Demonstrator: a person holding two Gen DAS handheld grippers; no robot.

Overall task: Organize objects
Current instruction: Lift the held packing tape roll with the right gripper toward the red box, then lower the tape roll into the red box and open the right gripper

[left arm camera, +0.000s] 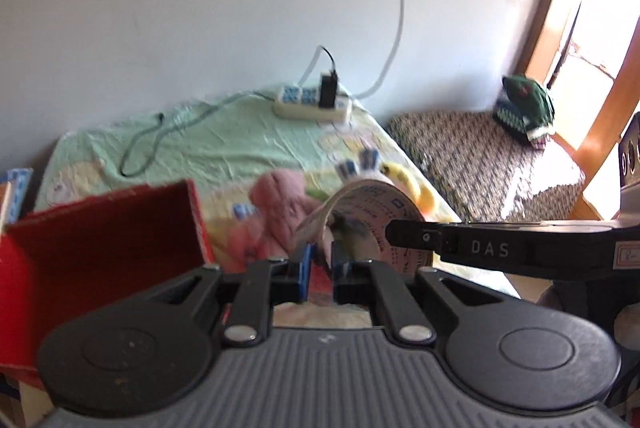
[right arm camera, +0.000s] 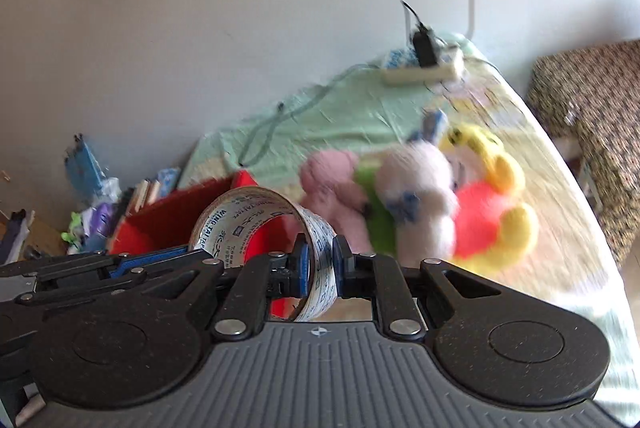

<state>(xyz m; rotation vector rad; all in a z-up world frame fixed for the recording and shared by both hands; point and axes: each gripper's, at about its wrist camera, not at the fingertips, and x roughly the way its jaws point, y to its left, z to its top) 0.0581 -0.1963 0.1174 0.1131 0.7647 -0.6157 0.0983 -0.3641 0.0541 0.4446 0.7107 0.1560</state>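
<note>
**Tape roll handover above the red box**

Fingers (right arm camera: 303, 270) of my right gripper (right arm camera: 321, 268) are clamped across the wall of the tape roll (right arm camera: 256, 224); my left gripper (left arm camera: 320, 268) pinches its rim, and the roll hangs above the bed (left arm camera: 248, 144) beside the red box (left arm camera: 100, 236). I judge transfer to the box is under way; next, one gripper must release. The roll stands on edge, its hole axis roughly level.

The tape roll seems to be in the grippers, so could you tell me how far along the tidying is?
Done: nothing shows inside the red box in what these views reveal. In hand: both the left gripper and right gripper are shut on the tape roll, beside the box. Left: the pink plush, white plush and yellow plush lie on the bed.
</note>
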